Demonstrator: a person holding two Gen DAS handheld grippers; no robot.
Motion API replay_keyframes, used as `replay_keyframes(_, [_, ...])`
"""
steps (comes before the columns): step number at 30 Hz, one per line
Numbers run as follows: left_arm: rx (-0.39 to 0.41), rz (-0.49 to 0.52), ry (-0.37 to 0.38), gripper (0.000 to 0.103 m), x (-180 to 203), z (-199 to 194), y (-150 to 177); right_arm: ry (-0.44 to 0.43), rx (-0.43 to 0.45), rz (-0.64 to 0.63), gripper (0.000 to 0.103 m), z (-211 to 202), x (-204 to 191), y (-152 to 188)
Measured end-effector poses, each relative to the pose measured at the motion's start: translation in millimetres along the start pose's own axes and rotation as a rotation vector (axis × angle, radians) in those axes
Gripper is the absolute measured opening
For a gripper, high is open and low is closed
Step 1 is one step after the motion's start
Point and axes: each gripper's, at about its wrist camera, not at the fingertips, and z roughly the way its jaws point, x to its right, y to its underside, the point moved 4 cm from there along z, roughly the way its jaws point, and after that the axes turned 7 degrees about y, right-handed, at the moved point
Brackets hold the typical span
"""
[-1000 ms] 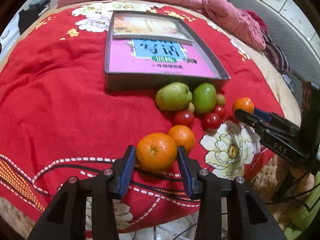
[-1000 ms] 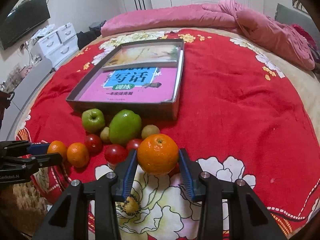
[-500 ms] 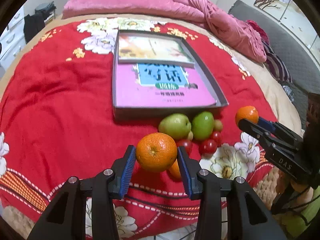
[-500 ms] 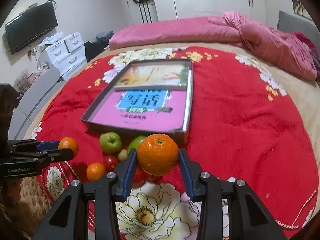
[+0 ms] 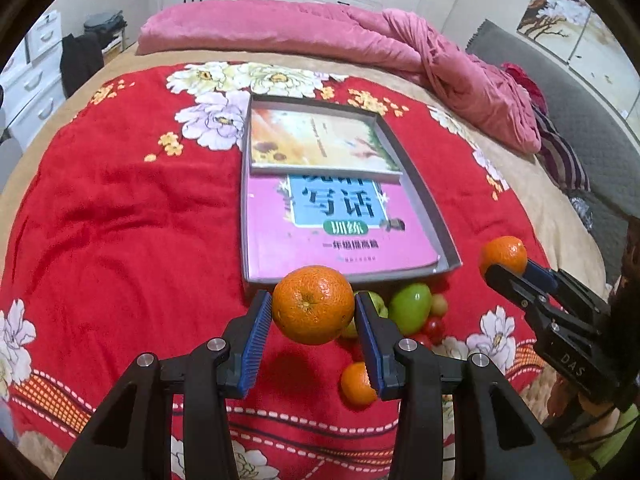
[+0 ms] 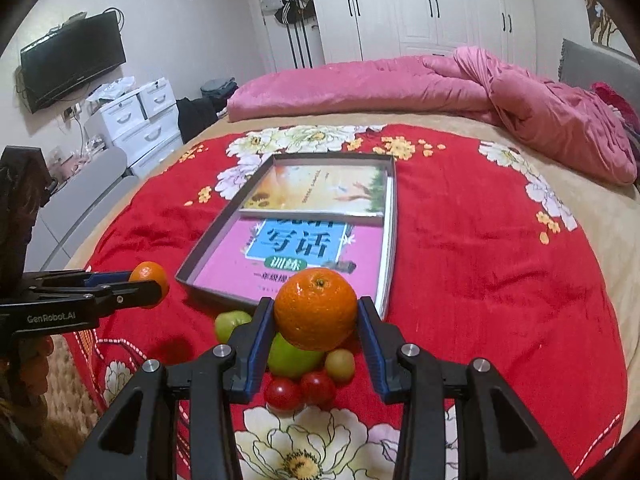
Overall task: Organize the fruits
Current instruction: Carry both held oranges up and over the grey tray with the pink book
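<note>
Bed (image 5: pixel 568 216) under a red floral blanket (image 5: pixel 120 240), rumpled pink quilt (image 5: pixel 360 36) at the far end.
We see a shallow gray box (image 5: pixel 436 216) holding two books flat on the blanket; just beside its near edge sits a fruit cluster: green apples (image 6: pixel 294 356), red cherry tomatoes (image 6: pixel 282 394), one small yellowish fruit (image 6: pixel 340 365), and a loose orange (image 5: pixel 356 385) nearer us.

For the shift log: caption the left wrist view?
Left hand-held gripper holds an orange above the red floral blanket, facing the book tray.
</note>
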Motion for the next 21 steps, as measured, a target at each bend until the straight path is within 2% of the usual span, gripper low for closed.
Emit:
replay_keyframes(9, [0.032, -0.002, -0.007, 0.044, 2, 2, -24, 0.003, 0.022, -0.004, 0.042, 4, -2, -13])
replay_keyframes(21, [0.031, -0.006, -0.025, 0.044, -2, 24, -43, 0.021, 0.028, 0.014, 0.042, 20, 4, -27])
